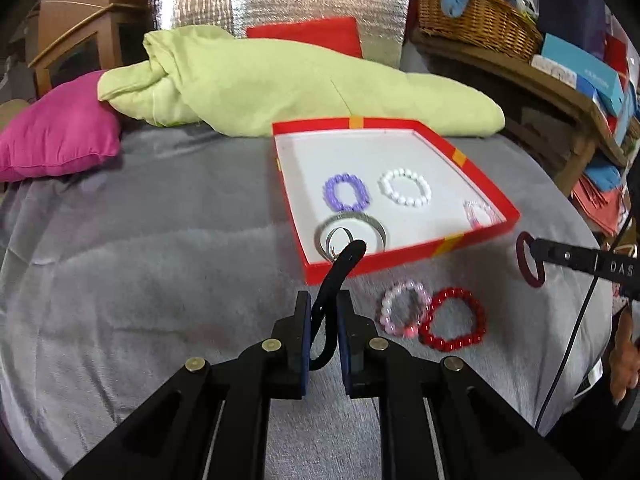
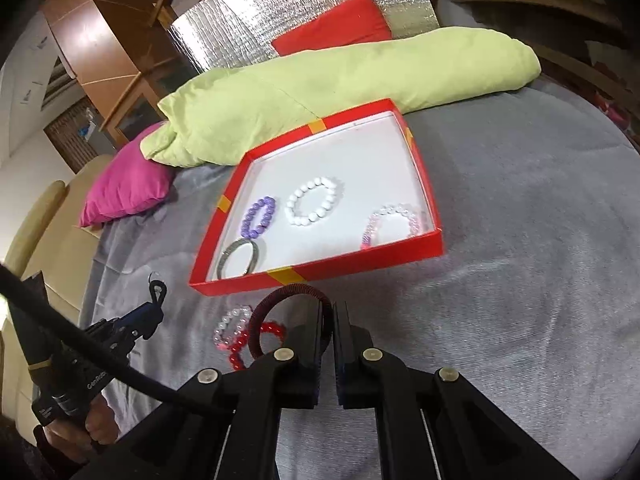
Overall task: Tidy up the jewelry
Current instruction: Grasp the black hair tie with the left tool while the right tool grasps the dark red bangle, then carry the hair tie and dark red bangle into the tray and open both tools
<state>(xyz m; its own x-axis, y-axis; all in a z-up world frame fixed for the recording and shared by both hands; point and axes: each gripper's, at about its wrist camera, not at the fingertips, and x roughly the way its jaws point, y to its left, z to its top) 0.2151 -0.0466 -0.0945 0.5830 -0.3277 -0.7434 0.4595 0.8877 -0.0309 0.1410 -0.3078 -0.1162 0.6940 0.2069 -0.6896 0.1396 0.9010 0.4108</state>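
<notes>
A red box (image 1: 448, 246) (image 2: 320, 276) with a white floor lies on the grey blanket. It holds a purple bead bracelet (image 1: 346, 192) (image 2: 259, 217), a white bead bracelet (image 1: 406, 187) (image 2: 314, 206), a clear pink bracelet (image 1: 478, 213) (image 2: 394, 224) and a silver bangle (image 1: 378, 226) (image 2: 239, 264). My left gripper (image 1: 324, 300) (image 2: 154, 304) is shut on a black cord band (image 1: 340, 276) just before the box's near wall. My right gripper (image 2: 327, 310) (image 1: 534, 246) is shut on a dark red band (image 2: 280, 308) (image 1: 528, 266). A pink bead bracelet (image 1: 404, 308) (image 2: 230, 326) and a red bead bracelet (image 1: 454, 324) (image 2: 256, 338) lie on the blanket in front of the box.
A green pillow (image 1: 280, 84) (image 2: 340, 92) and a magenta cushion (image 1: 60, 132) (image 2: 124, 184) lie behind the box. A wicker basket (image 1: 476, 20) and stacked boxes (image 1: 580, 68) stand on a shelf at the right. A wooden cabinet (image 1: 80, 40) stands at the back left.
</notes>
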